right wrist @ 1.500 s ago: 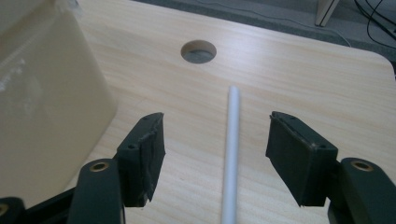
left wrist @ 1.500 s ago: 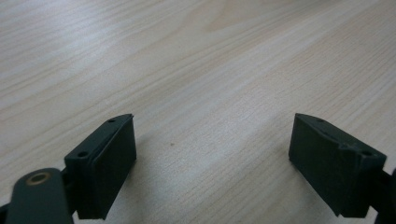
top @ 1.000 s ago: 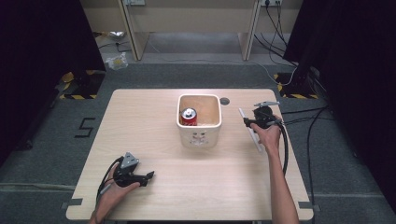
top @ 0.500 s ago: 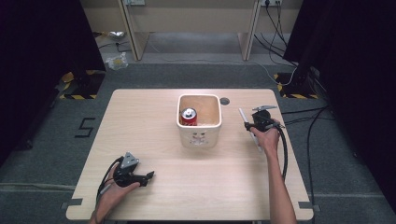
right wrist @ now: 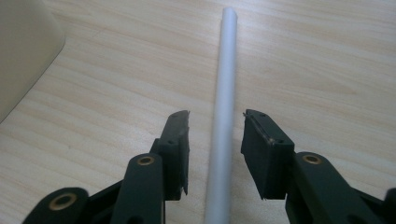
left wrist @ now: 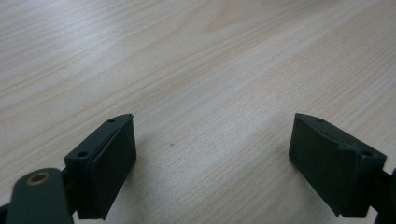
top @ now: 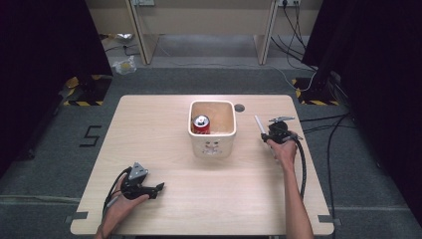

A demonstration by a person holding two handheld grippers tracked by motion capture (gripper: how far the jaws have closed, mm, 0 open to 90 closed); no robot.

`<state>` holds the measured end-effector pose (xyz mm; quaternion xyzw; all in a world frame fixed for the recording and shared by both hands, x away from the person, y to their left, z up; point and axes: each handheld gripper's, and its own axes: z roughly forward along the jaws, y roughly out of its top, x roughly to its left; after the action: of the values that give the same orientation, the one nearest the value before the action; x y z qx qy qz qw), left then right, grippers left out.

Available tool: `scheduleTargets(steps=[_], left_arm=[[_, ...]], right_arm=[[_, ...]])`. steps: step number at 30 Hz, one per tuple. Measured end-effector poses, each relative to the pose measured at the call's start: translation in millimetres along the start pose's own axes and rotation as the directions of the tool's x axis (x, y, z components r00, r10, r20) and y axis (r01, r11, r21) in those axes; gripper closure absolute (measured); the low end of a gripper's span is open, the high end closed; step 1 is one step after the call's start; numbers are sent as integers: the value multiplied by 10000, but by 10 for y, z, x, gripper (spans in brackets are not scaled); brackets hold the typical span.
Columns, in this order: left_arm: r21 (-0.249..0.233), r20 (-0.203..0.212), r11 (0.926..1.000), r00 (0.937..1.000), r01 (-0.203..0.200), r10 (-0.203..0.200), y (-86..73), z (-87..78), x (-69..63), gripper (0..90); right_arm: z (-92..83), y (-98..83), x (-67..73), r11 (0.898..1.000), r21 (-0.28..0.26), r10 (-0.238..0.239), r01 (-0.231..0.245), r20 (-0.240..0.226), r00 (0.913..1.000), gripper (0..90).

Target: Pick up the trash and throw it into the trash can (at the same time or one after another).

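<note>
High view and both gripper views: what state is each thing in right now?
White tube: lying flat on the table, between the right gripper's jaws, not yet pinched.
Right gripper: jaws have just been closing, gaps remain either side of the tube.
Left gripper: open wide, nothing between the jaws.
Red can: upright inside the bin.
Cream bin: upright, open-topped.

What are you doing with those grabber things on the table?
A person holds a grabber in each hand. The right gripper is low over a thin white tube lying on the table, and its jaws have just been closing around the tube, with small gaps left on both sides. The left gripper rests wide open on bare wood. A cream tub in the middle holds a red can.
</note>
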<state>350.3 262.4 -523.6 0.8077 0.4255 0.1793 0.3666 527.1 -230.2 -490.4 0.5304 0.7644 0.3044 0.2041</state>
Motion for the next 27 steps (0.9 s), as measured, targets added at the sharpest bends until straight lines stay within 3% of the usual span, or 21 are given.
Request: scheduleTargets(steps=[27], left_arm=[[-2, 0, 10000, 10000, -1, 1, 0, 0, 0, 141]], right_arm=[[84, -121, -41, 9990, -319, 319, -322, -83, 9995, 788]])
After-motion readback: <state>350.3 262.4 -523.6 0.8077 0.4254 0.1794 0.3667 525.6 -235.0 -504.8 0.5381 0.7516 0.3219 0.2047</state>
